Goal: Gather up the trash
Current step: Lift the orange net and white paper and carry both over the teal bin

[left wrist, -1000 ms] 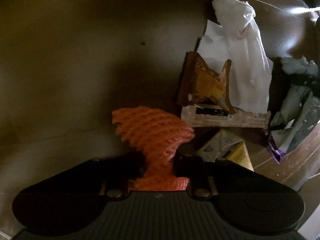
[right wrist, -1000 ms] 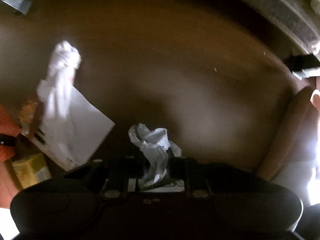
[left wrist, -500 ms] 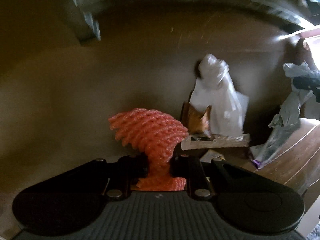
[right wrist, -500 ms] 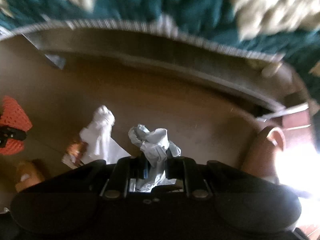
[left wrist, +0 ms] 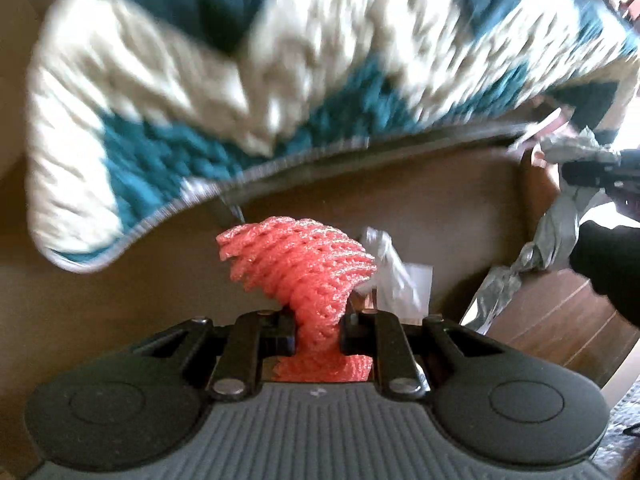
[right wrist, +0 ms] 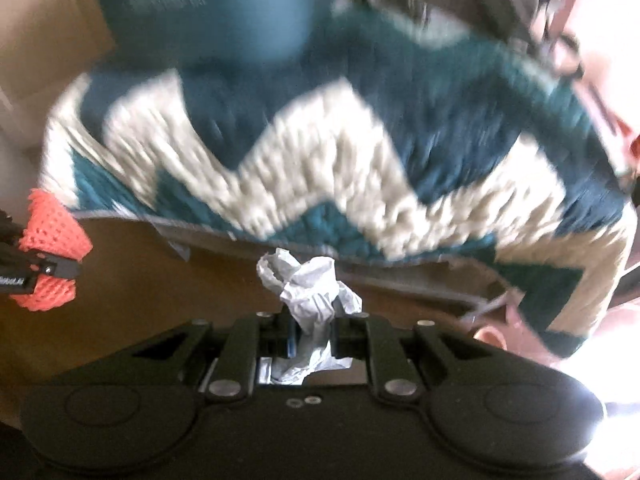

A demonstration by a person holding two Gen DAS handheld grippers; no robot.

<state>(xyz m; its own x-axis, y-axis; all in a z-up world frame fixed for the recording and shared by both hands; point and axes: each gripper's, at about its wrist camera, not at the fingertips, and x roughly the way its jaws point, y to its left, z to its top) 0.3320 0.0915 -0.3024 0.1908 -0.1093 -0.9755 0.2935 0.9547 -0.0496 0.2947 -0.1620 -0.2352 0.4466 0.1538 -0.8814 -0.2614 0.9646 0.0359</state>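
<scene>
Blurred teal-and-cream rug (left wrist: pixel 256 80) across the top, brown box floor (left wrist: pixel 420 208) below with white paper (left wrist: pixel 396 276) beside wood flooring (left wrist: pixel 560 312); left gripper (left wrist: pixel 318 336) pinched on orange foam net (left wrist: pixel 300 276), right gripper (right wrist: pixel 314 334) pinched on crumpled grey wrapper (right wrist: pixel 310 292), both aloft.

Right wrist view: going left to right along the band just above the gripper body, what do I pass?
Orange foam net clamped in the left gripper → bare brown floor → crumpled grey wrapper pinched in the right gripper → teal-and-cream rug, its edge at the far right.
</scene>
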